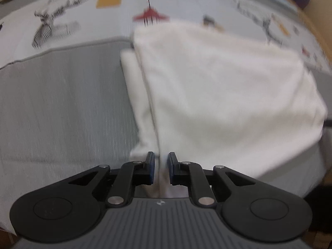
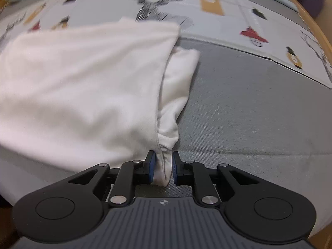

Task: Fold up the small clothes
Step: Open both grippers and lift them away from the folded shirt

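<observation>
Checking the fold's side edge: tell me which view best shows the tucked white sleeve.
The right wrist view: the sleeve juts from under the folded white garment, down between the right gripper pads. The left wrist view shows only a blurred narrow strip.

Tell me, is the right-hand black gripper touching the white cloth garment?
Cannot tell. In the right wrist view a bunched fold of the white garment sits between the right gripper's slightly parted jaws, but blur hides whether the pads touch it.
</observation>
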`<move>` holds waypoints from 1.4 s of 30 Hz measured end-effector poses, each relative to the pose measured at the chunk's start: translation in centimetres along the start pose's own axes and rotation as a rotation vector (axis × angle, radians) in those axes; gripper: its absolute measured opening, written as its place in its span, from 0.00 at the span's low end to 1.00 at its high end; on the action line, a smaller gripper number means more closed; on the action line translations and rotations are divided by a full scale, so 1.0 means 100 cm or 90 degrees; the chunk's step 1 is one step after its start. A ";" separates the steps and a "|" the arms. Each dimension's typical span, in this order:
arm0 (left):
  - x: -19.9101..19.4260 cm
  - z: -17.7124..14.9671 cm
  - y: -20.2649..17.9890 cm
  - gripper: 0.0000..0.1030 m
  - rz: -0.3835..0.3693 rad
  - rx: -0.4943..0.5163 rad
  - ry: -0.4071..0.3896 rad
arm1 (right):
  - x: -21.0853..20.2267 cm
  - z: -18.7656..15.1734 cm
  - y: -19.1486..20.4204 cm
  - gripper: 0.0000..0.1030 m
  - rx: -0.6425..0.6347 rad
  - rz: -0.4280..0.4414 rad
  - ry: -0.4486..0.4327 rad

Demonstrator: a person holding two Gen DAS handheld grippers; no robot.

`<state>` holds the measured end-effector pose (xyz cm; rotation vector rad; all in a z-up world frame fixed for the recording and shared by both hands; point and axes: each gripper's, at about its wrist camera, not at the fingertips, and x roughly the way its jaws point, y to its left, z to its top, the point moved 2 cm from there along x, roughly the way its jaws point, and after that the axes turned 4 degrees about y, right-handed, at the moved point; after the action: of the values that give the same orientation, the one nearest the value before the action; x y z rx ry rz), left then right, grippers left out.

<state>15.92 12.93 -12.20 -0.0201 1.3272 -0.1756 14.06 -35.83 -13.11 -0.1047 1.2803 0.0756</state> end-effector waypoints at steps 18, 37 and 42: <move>0.013 0.049 -0.019 0.18 0.043 -0.030 -0.103 | 0.006 0.027 0.015 0.20 -0.013 0.011 -0.049; -0.107 0.001 -0.024 0.48 0.037 0.026 -0.335 | -0.061 0.009 0.036 0.23 -0.038 -0.067 -0.177; -0.138 -0.035 -0.004 0.49 0.028 0.011 -0.391 | -0.096 -0.003 0.067 0.23 -0.029 -0.059 -0.255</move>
<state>9.29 14.74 0.32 -0.0275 0.7134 -0.1286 10.28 -29.16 -4.21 -0.1779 0.8728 0.0431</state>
